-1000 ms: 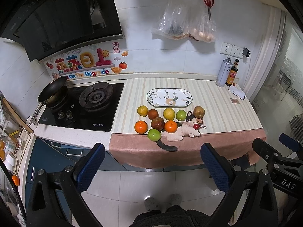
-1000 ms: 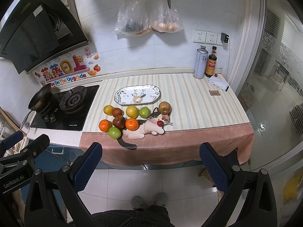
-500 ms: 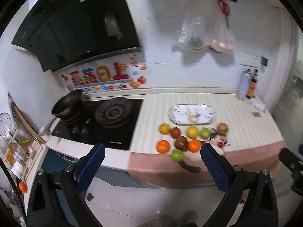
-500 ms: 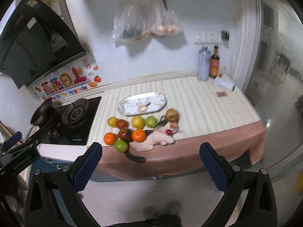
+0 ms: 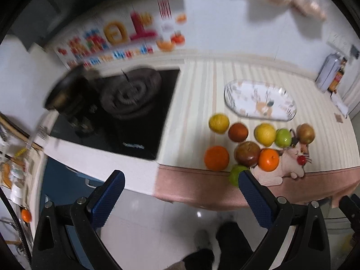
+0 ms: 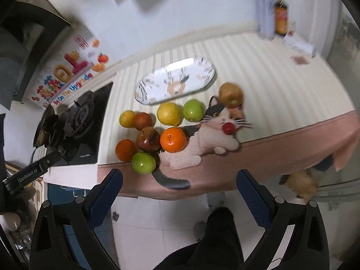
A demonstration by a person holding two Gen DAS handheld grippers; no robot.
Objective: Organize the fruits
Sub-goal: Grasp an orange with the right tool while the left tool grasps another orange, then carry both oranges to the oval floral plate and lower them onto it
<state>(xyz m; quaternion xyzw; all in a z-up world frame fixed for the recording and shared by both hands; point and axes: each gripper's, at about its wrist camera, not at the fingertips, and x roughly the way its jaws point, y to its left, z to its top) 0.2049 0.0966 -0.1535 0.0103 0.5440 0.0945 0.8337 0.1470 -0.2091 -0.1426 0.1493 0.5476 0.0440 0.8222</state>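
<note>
While both grippers hang out over the white floor tiles short of the counter, nothing has been picked up yet: the left gripper (image 5: pixel 180 193) has its blue-padded fingers spread wide with only air between them, and the right gripper (image 6: pixel 178 192) is just as wide and just as empty. The fruits sit in a loose cluster on the striped cream counter cloth (image 6: pixel 281 85), near its pink front edge. There is a green apple (image 6: pixel 143 162) closest to the edge, two oranges, with the nearer orange (image 6: pixel 172 140) touching a dark red apple (image 6: pixel 147 138), then a yellow lemon-like fruit (image 6: pixel 169 113), another green one and a brownish pear further back. A knitted calico cat toy (image 6: pixel 209 139) lies pressed against them. The oval white patterned plate (image 6: pixel 202 79) waits bare just behind the cluster, presumably as the place to gather them. I'd guess the wide spread is readiness for a round fruit, the green apple being the easiest first reach.
</note>
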